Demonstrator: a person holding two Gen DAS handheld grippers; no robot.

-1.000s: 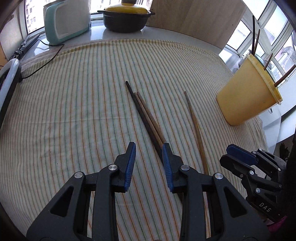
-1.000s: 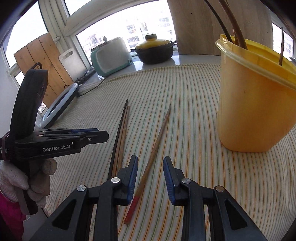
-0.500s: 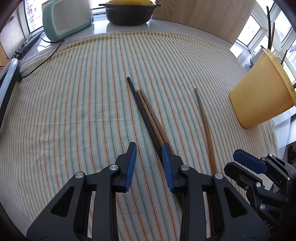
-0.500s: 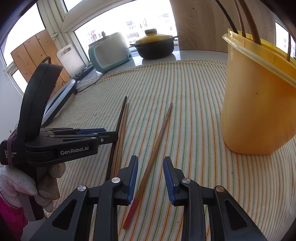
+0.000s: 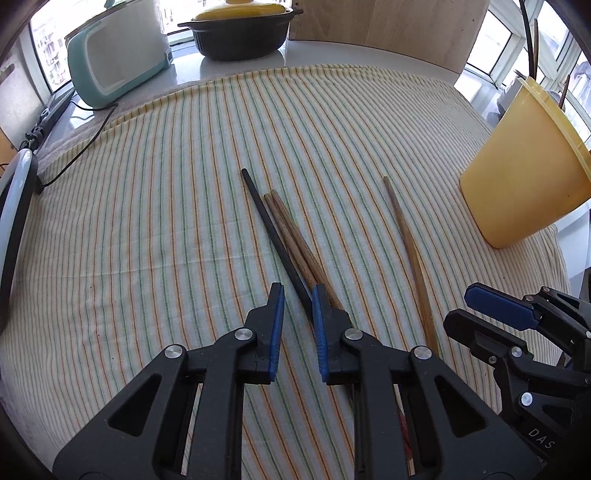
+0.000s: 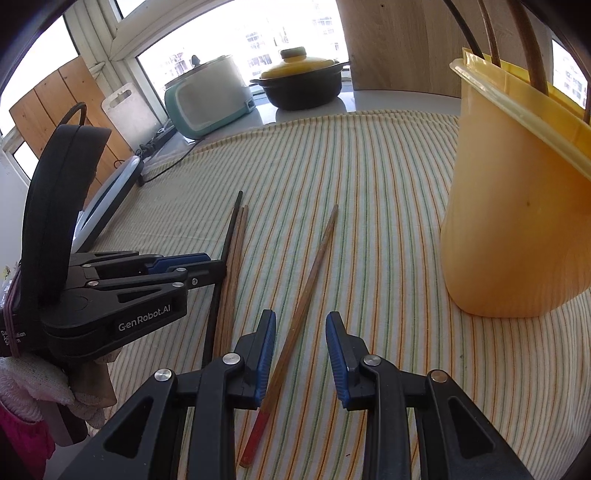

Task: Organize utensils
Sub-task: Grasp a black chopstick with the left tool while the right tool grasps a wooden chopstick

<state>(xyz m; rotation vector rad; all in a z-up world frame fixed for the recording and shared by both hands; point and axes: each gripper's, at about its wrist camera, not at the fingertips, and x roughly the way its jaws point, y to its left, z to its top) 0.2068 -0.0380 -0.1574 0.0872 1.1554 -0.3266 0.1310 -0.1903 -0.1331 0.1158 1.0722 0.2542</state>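
A black chopstick [image 5: 273, 236] and two brown chopsticks [image 5: 295, 243] lie together on the striped cloth [image 5: 147, 221]. My left gripper [image 5: 298, 325] hovers over their near ends with its jaws closing. The black chopstick runs into the gap beside the right pad, and no pad visibly presses on it. In the right wrist view the left gripper [image 6: 221, 265] sits over that bundle. My right gripper [image 6: 301, 350] is open above a light brown chopstick with a red end [image 6: 306, 288], which lies on the cloth between its fingers. A yellow container [image 6: 517, 221] holding several chopsticks stands to the right.
At the back stand a black pot with a yellow lid [image 5: 240, 33], a teal appliance [image 5: 114, 59] with a cable [image 5: 85, 144], and a wooden board [image 5: 388, 26]. A white round object [image 5: 11, 221] lies at the left edge. The yellow container [image 5: 517, 177] stands near the cloth's right edge.
My left gripper's jaws have narrowed, and it has shifted slightly along the black and brown chopsticks. The right gripper and all chopsticks have stayed in place.
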